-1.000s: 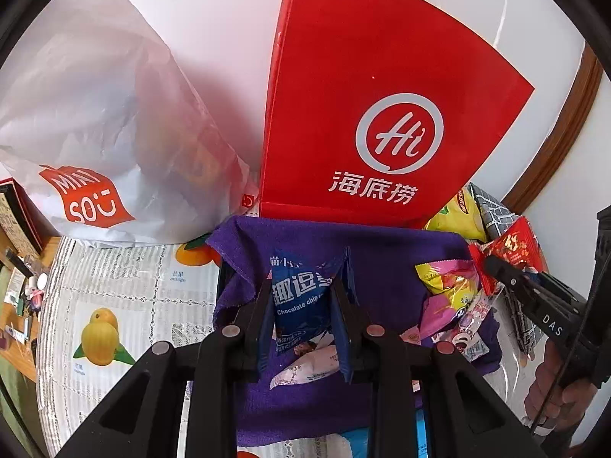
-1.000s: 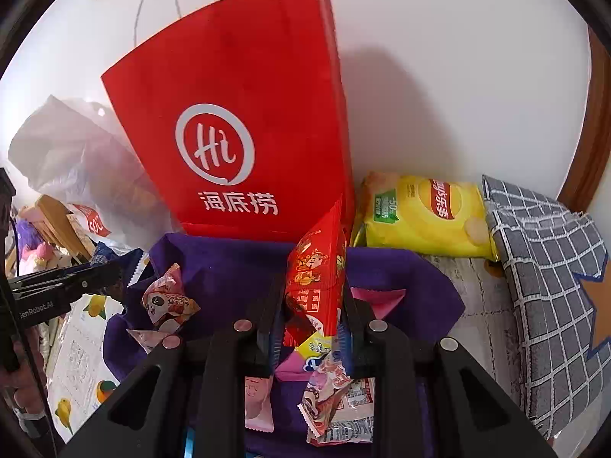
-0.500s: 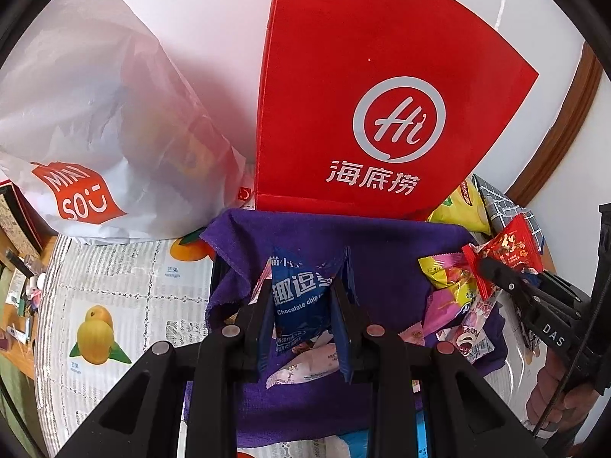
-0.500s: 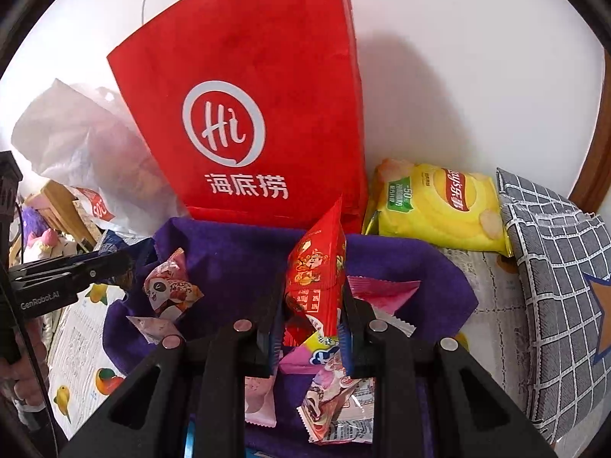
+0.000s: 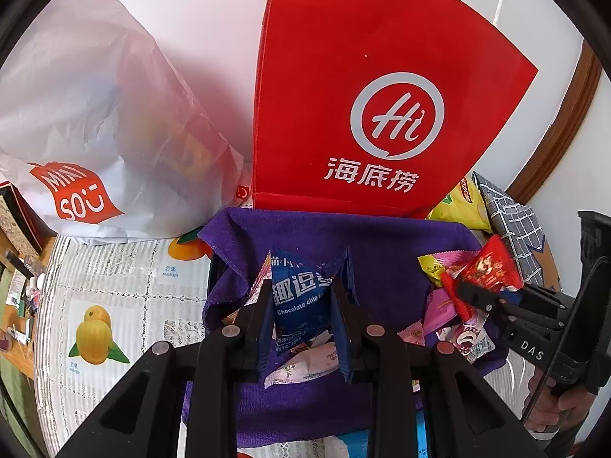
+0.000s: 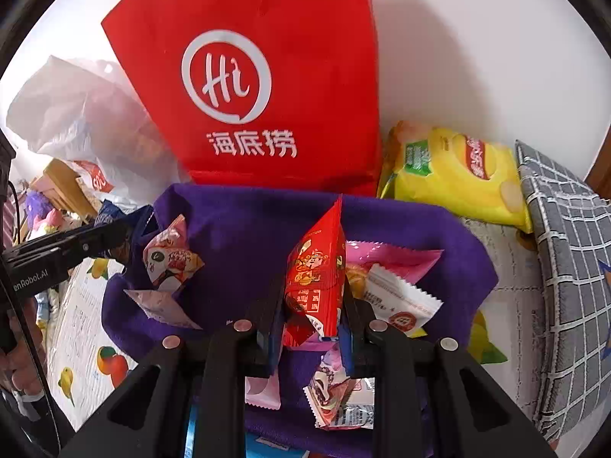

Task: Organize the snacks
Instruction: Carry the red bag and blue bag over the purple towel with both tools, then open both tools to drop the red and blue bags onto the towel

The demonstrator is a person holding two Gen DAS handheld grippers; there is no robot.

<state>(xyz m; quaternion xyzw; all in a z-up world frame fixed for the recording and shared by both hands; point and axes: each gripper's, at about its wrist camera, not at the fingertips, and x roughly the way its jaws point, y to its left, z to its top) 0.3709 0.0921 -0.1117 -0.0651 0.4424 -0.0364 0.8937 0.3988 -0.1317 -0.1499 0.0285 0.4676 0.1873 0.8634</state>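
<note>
Blue packet (image 5: 301, 297): left hand-held gripper (image 5: 303, 305) grasps one | red packet (image 6: 317, 278): right hand-held gripper (image 6: 313, 313) grasps one

Red snack packet (image 6: 315, 267) pinched in right claw (image 6: 311, 316)

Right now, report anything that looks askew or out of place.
Loose snack packets lie scattered at odd angles on the rumpled purple cloth. A yellow chip bag sits off it, beside the red bag.
</note>
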